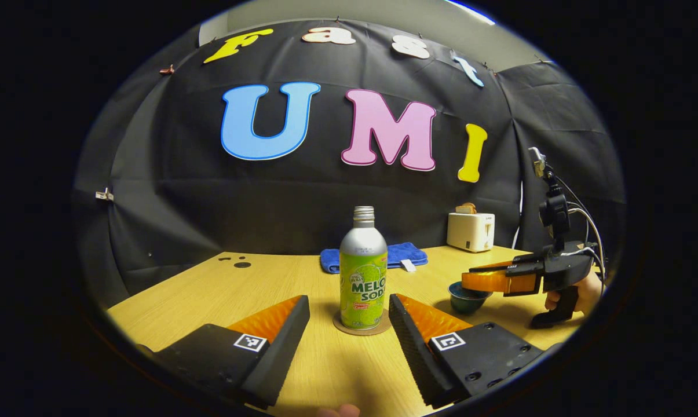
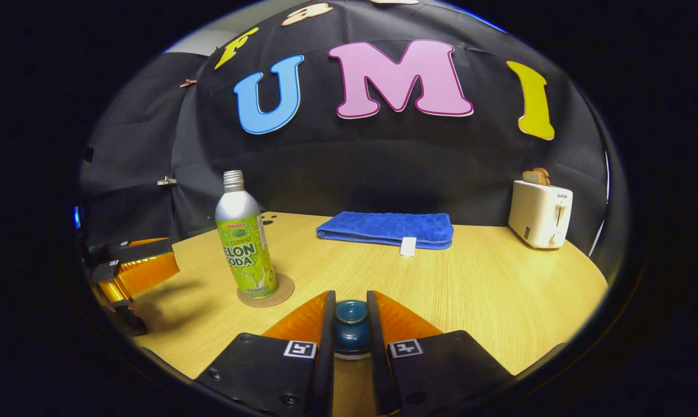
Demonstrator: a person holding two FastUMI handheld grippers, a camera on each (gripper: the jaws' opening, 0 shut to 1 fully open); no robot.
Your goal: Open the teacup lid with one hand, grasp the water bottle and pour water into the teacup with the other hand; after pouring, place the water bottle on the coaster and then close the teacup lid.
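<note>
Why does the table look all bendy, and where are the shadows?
In both views the fisheye lens curves the table edge and bulges the wall. In the left gripper view the bottle is sharp, with a light sheen on its silver top. In the right gripper view the left gripper casts a soft shadow on the wood, and the lid between the right gripper fingers looks slightly blurred.

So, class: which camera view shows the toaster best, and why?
The right gripper view: the toaster appears larger there, its slot lever and the toast on top clear. The left gripper view shows the toaster smaller and farther off, beyond the blue towel.
</note>
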